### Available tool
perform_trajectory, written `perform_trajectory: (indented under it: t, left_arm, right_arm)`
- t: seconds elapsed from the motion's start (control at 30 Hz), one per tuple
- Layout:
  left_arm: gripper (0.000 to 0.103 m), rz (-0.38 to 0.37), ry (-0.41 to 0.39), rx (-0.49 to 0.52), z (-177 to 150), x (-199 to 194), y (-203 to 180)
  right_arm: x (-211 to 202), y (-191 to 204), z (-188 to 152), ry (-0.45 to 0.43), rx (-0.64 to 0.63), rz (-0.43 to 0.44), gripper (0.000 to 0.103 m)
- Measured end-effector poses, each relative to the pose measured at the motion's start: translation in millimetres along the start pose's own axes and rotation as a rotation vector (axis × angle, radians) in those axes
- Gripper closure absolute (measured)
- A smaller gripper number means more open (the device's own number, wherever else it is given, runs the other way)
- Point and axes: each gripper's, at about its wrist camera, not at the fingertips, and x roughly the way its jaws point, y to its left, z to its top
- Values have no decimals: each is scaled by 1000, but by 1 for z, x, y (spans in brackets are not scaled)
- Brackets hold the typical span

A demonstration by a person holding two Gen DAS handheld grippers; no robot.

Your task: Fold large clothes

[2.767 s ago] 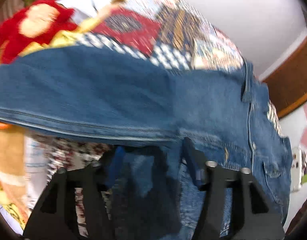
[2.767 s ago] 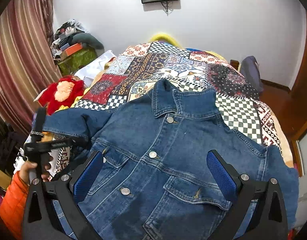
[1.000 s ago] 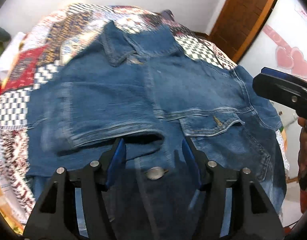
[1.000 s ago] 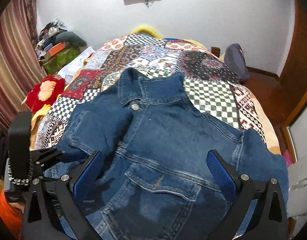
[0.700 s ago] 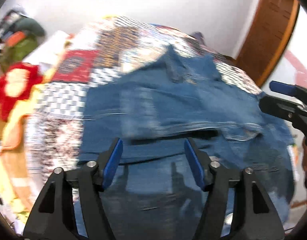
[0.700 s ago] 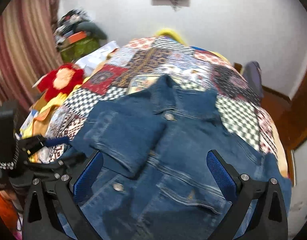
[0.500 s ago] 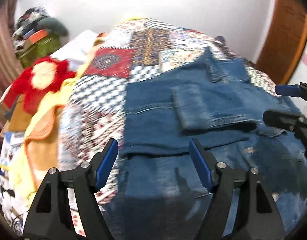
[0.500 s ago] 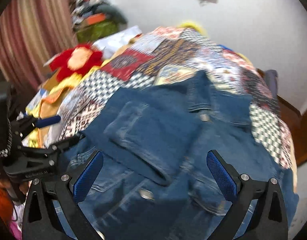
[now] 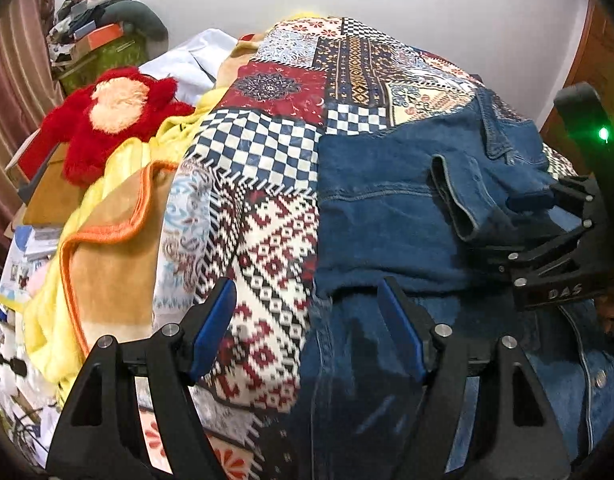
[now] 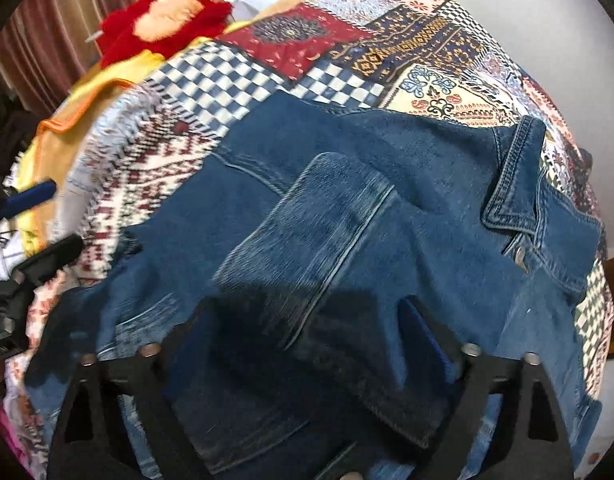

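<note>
- denim jacket (image 9: 387, 208) lies front-up on the patchwork quilt (image 9: 275, 208), collar (image 10: 515, 184) at the far right, one sleeve (image 10: 319, 232) already laid across the chest.
- left gripper (image 9: 307, 332) hovers over the jacket's left edge, where denim meets quilt, jaws well apart, nothing between the blue pads.
- right gripper (image 10: 307, 344) is right down over the folded sleeve's cuff end, jaws closing; the cloth sits between the fingers, but shadow and blur hide the pads, so i can't tell if they're pressing yet.
- in the left view the right gripper (image 9: 555, 216) shows at the far right, low on the cloth by the cuff (image 9: 459, 208).
- handling: this looks heavy, stiff cloth, not slippery, not fragile; it should hold a crease yet drag if lifted by one corner.
- best holds, i'd judge: the thick seamed edges, hem, cuff, shoulder seam, one gripper at each end of the fold line.
- red plush toy (image 9: 111, 120) and yellow blanket (image 9: 107, 240) sit well off to the left.
</note>
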Motion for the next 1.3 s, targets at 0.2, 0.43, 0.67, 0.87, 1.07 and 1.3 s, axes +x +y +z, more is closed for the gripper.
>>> perform_trajectory:
  t: [0.2,0.43,0.67,0.87,1.07,1.3]
  left_arm:
    - [30,-57,54,11,18,37,-12]
    - [30,-97,178,32,11,76,-34]
    - [24,-63,187,50,7,79,-38]
    - [23,-14,188,79,8,78,-42]
    - [23,96,115,172,19,49,-70]
    - [17,18,-8,230,47,8,-121]
  right_arm:
    - [0,-14,-2,-25,62,94,54]
    - [-43,-35,-3,-186,164,129,87]
    - [-102,-89,-25,-304,284,136,87]
    - [-140,-135,-72,-362,384,93,87]
    - [-150,-174,-131,-357,475,34,91]
    - [-136,-213,-189,-307,593,-22,91]
